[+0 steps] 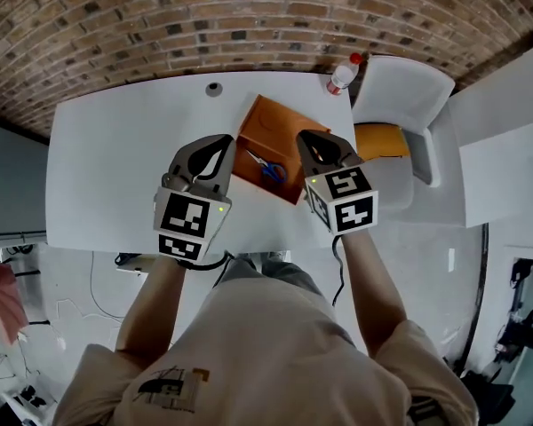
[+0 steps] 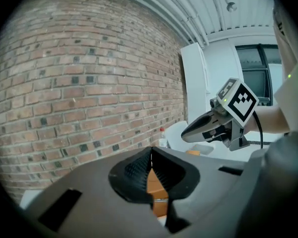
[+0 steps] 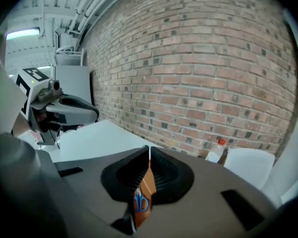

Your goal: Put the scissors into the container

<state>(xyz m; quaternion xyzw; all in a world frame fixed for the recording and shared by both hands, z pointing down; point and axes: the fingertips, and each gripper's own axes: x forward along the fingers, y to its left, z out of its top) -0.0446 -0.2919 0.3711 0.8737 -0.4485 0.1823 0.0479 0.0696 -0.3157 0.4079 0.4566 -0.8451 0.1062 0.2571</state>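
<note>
We're holding the left gripper and right gripper with jaws closed and empty; blue-handled scissors are lying inside the orange container on the bench, below and between them.

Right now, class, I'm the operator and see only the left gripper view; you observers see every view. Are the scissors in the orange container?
Observer: Yes, the head view shows the scissors lying inside the orange container.
Operator: Is the right hand-held gripper gripping anything?
Observer: No, its own view shows the jaws together with nothing between them.
Operator: Where is the left hand-held gripper?
Observer: From above, it is just left of the container, over the white table.
</note>
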